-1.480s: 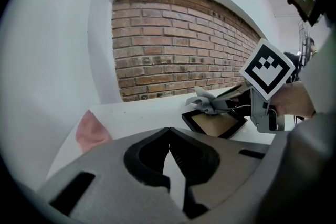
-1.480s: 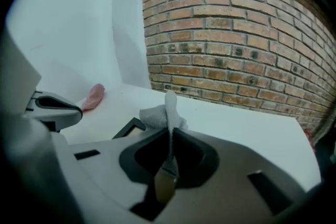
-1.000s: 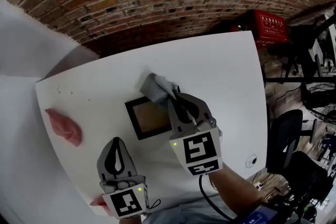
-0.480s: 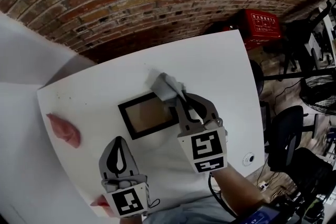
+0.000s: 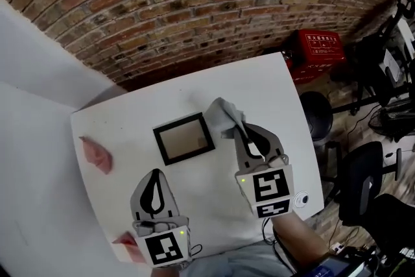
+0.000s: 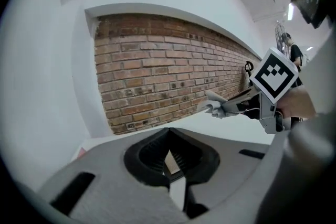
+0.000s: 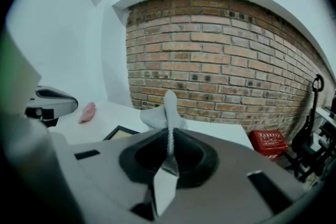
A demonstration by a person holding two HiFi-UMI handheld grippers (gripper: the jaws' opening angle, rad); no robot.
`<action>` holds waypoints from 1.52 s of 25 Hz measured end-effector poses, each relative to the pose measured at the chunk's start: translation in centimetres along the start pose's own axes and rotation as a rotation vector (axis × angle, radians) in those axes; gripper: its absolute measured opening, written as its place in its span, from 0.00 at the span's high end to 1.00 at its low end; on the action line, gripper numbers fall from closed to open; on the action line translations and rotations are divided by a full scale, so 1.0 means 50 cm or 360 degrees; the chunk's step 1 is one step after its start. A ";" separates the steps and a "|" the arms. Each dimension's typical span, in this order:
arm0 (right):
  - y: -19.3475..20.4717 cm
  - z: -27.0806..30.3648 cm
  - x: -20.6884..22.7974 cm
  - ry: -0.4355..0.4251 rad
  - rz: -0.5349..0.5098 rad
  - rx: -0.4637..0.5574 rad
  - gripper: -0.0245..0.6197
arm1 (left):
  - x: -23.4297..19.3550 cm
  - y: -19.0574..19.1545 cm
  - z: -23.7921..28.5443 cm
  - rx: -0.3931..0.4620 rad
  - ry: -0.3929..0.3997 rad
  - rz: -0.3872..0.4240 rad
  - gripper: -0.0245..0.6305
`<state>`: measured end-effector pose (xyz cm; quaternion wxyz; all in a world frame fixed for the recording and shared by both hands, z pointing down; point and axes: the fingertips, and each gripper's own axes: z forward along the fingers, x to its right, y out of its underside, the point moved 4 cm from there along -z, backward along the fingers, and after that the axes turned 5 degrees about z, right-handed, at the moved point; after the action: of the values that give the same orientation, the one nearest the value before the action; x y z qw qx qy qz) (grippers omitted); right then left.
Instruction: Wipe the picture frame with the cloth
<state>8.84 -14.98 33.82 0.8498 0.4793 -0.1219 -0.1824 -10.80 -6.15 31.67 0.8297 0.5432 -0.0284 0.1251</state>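
The black picture frame (image 5: 183, 138) lies flat on the white table (image 5: 272, 87); its edge also shows in the right gripper view (image 7: 122, 132). My right gripper (image 5: 236, 124) is shut on a grey cloth (image 5: 224, 115), which bunches just past the frame's far right corner. In the right gripper view the cloth (image 7: 157, 115) stands up between the closed jaws (image 7: 169, 108). My left gripper (image 5: 154, 174) hangs nearer to me, below the frame, shut and holding nothing. The left gripper view shows the right gripper with the cloth (image 6: 214, 108) off to the right.
A pink cloth (image 5: 96, 154) lies near the table's left edge, also seen in the right gripper view (image 7: 87, 112). Another pink piece (image 5: 126, 244) sits by the near left corner. A brick wall (image 5: 194, 3) runs behind the table. A red box (image 5: 321, 47) and chairs stand to the right.
My right gripper slid the grey cloth along the frame's far edge and off its right corner. The head view pulled back. The left gripper stayed put.
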 end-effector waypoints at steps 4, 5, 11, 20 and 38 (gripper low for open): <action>-0.037 -0.092 0.007 -0.0029 -0.0006 0.0122 0.92 | 0.025 -0.063 -0.066 0.0093 -0.0069 0.0035 0.95; -0.046 -0.116 0.008 -0.0038 -0.0008 0.0153 0.92 | 0.030 -0.079 -0.084 0.0118 -0.0086 0.0043 0.95; -0.091 -0.252 -0.014 -0.0105 -0.0065 0.0339 0.92 | 0.056 -0.157 -0.185 0.0268 -0.0175 0.0058 0.95; -0.087 -0.377 -0.033 -0.0157 -0.0133 0.0482 0.92 | 0.071 -0.218 -0.303 0.0440 -0.0307 0.0079 0.95; -0.097 -0.427 -0.036 -0.0161 -0.0117 0.0552 0.93 | 0.085 -0.251 -0.336 0.0487 -0.0283 0.0126 0.95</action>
<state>14.46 -0.06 18.69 0.7399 0.6131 -0.1763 -0.2135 -5.19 5.12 14.37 0.7261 0.6704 -0.1038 0.1121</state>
